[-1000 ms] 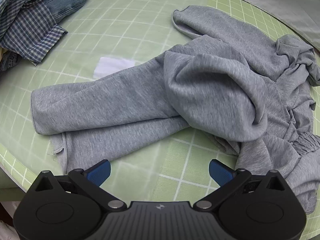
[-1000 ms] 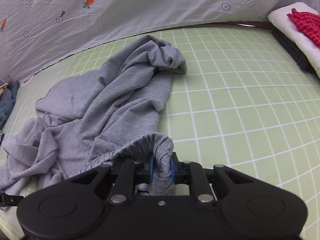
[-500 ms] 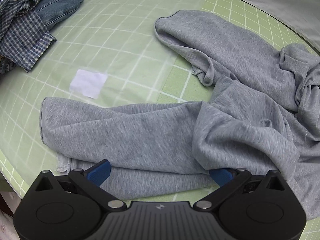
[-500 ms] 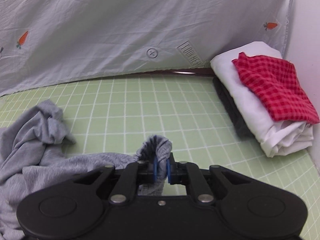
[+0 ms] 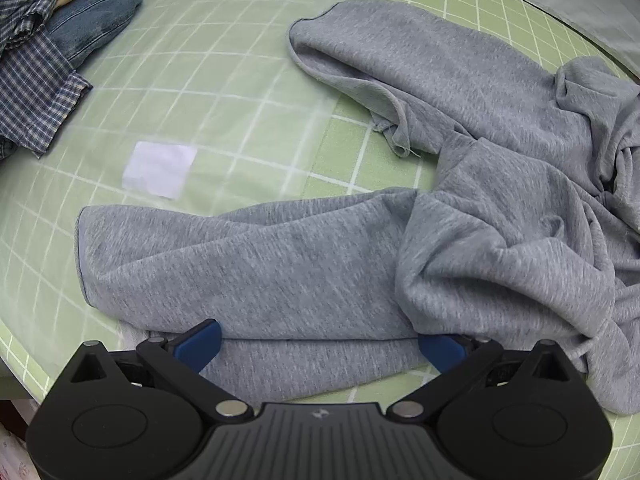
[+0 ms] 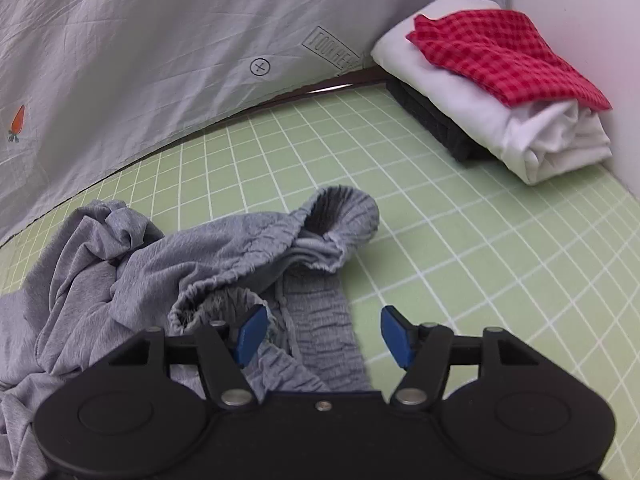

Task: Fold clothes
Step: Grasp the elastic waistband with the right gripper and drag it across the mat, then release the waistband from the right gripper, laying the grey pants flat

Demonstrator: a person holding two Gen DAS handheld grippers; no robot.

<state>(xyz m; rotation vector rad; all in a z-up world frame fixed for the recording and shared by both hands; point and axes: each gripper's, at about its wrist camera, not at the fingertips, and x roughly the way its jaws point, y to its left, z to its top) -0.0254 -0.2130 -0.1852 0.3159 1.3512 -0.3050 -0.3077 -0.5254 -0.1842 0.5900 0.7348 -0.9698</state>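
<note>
Sweatpants (image 6: 280,280) lie crumpled on the green mat (image 6: 500,264) — their elastic waistband between the right gripper's (image 6: 322,334) opening jaws, pads off the cloth. Left gripper (image 5: 318,344) hangs wide open over a trouser leg, gripping nothing. Beyond: folded stack (image 6: 500,80) at the wall, jeans (image 5: 92,24) at the far corner.

Green gridded mat (image 5: 224,80) filling both views. Crumpled grey sweatpants (image 5: 400,248) lying centre and right in the left wrist view, white patch (image 5: 160,169) left of centre, jeans and plaid shirt (image 5: 44,68) upper left. Folded white, red-checked and dark stack (image 6: 508,96) upper right in the right wrist view.
</note>
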